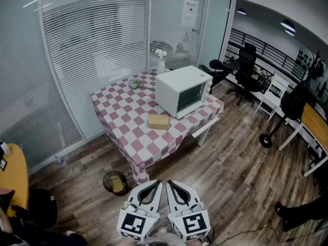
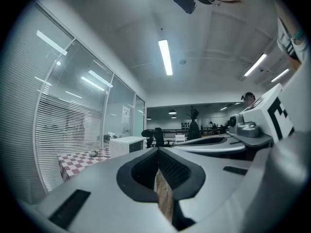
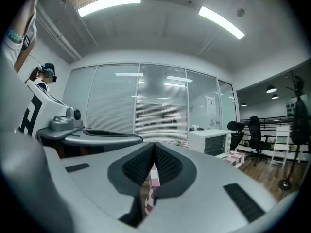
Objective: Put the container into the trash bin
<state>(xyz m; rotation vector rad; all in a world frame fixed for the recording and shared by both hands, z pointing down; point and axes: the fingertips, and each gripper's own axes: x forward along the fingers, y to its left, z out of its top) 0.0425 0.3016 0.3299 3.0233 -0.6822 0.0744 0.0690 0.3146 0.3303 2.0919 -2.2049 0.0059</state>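
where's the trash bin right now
In the head view, the trash bin sits on the wood floor at lower left, beside the near corner of the checkered table.

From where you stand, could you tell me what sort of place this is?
Probably an office: glass walls with blinds, a black swivel chair, and a checkered table holding a white oven.

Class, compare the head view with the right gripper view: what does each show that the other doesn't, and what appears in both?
Only the head view: the tan container lying on the checked table in front of the white oven, and the trash bin on the floor by the table's near corner. Only the right gripper view: the ceiling lights, and the right hand-held gripper close up, jaws together, holding nothing. Both: the oven, the table, the blinds and the black office chair.
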